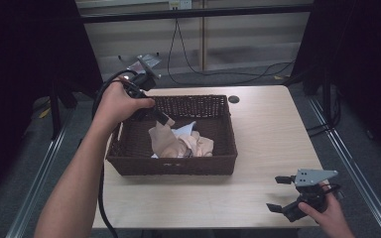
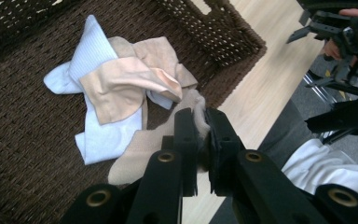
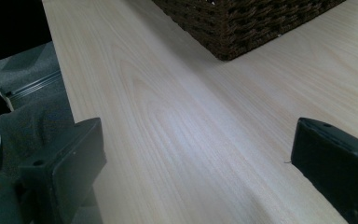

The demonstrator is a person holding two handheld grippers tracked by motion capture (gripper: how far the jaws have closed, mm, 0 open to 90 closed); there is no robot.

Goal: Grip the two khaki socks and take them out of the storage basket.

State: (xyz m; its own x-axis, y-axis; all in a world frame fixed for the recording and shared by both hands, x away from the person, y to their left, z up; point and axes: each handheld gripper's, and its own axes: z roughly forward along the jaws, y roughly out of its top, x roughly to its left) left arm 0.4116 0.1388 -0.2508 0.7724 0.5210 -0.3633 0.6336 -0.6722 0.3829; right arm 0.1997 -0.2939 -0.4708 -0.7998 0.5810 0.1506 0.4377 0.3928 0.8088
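Note:
A dark wicker basket [image 1: 176, 166] stands on the light wooden table [image 1: 268, 134] and holds a heap of socks [image 1: 191, 144], beige and pale blue. My left gripper [image 1: 166, 120] hangs over the basket's left half, shut on a beige sock [image 1: 162, 139] that dangles from its tips down to the heap. In the left gripper view the jaws pinch the sock's top [image 2: 196, 107], and the other socks [image 2: 116, 88] lie on the basket floor [image 2: 23, 140]. My right gripper [image 1: 278, 193] rests near the table's front right corner, jaws wide apart over bare wood [image 3: 191, 116].
The basket's corner [image 3: 233, 32] stands ahead of the right gripper. A small black hole [image 1: 233, 99] sits in the table behind the basket. Cables [image 1: 213, 74] run across the floor beyond the table. Metal rails [image 1: 347, 158] flank it on both sides.

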